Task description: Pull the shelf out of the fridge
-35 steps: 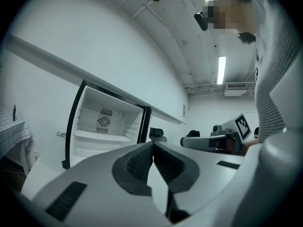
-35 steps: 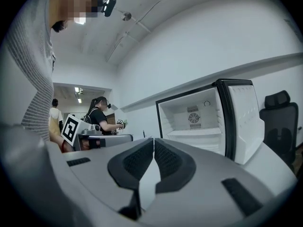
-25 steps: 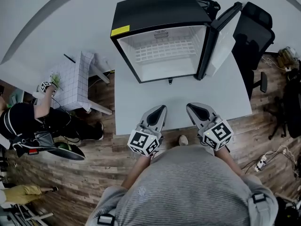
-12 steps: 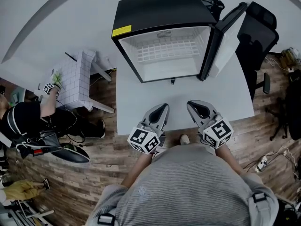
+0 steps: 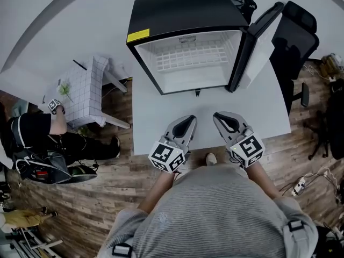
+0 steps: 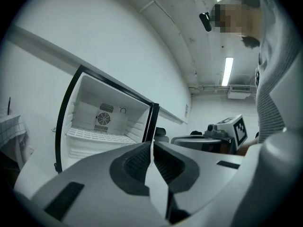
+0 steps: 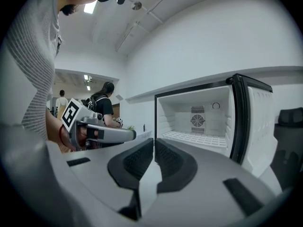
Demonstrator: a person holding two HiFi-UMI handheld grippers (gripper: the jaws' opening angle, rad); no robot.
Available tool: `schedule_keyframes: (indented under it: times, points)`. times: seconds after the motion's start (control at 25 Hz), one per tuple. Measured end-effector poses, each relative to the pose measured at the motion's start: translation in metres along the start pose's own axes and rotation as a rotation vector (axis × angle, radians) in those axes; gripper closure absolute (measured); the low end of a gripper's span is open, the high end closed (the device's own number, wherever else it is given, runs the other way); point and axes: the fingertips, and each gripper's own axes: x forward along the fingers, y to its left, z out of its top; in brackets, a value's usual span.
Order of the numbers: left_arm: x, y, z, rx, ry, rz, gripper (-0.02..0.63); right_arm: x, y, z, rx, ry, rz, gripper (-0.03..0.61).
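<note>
Two closed, empty claws point(image 5: 189, 120) point(image 5: 219, 117).

Office or lab workspace: swivel chair point(image 5: 291, 41) beyond and right of the jaws, floor power strip point(image 5: 299, 186) to their right, ceiling strip light point(image 6: 227, 71) above.

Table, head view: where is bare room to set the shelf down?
Bare table between the fridge front and the left tool and right tool, plus right of the open door. Crowded at the near edge.
</note>
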Motion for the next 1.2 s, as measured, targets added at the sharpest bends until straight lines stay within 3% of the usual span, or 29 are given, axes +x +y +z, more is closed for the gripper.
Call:
schedule_keyframes:
  times: [0.28,0.48,0.64,0.8,0.92,1.08,1.2]
  points:
    - [0.016,0.02,0.002,0.284,0.088,0.047,0.6,0.017,-0.015,-0.003,-0.203,0.07,-0.029,0.563]
    - [0.029,0.045,0.002,0.48,0.161,0.107,0.594,0.031,-0.031,-0.012,-0.27,0.106,-0.044,0.561]
    - [0.041,0.064,-0.003,0.61,0.237,0.148,0.521,0.042,-0.043,-0.019,-0.331,0.149,-0.05,0.558]
    - [0.056,0.076,-0.005,0.76,0.3,0.169,0.491,0.057,-0.051,-0.024,-0.408,0.193,-0.044,0.462]
    - [0.067,0.086,-0.003,0.889,0.338,0.197,0.48,0.069,-0.056,-0.026,-0.499,0.217,-0.053,0.46]
    - [0.08,0.1,-0.004,1.117,0.403,0.25,0.46,0.084,-0.068,-0.036,-0.66,0.273,-0.099,0.46]
    - [0.089,0.11,-0.008,1.206,0.438,0.273,0.459,0.097,-0.081,-0.043,-0.802,0.317,-0.152,0.46]
